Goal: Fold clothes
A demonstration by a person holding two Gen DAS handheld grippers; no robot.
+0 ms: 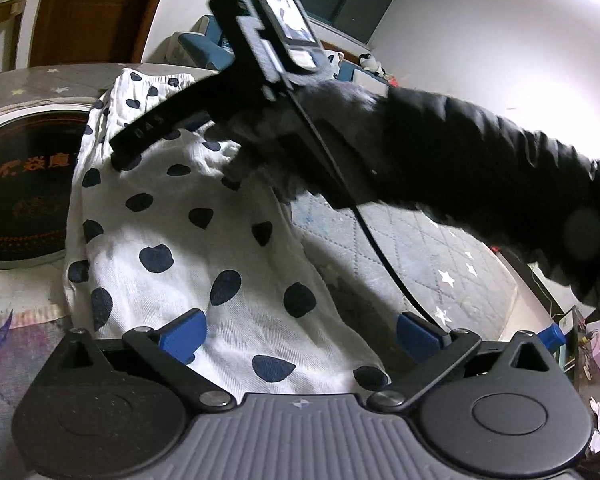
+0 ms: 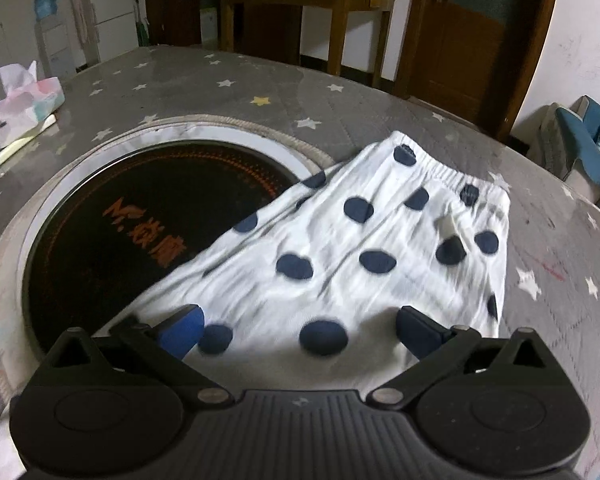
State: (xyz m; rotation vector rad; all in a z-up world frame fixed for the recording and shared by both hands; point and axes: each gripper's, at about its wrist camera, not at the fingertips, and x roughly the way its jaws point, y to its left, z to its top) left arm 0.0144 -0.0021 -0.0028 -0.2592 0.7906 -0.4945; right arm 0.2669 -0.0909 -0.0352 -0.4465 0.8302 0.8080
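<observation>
Two open hand-held grippers (image 1: 300,334) (image 2: 300,330) over spotted garment (image 2: 360,248).

Indoor light is dim and cool, coming from above. Both fisheye views bend hard at the edges, with black corners. The right wrist view shows motion blur on the spotted white garment (image 2: 380,248) and a soft sheen on the grey starred surface (image 2: 260,80). In the left wrist view the dark sleeve (image 1: 480,160) is smeared, and shadow pools beneath it on the cloth.

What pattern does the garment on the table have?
White with dark navy spots; the garment shows best in the right wrist view.
</observation>
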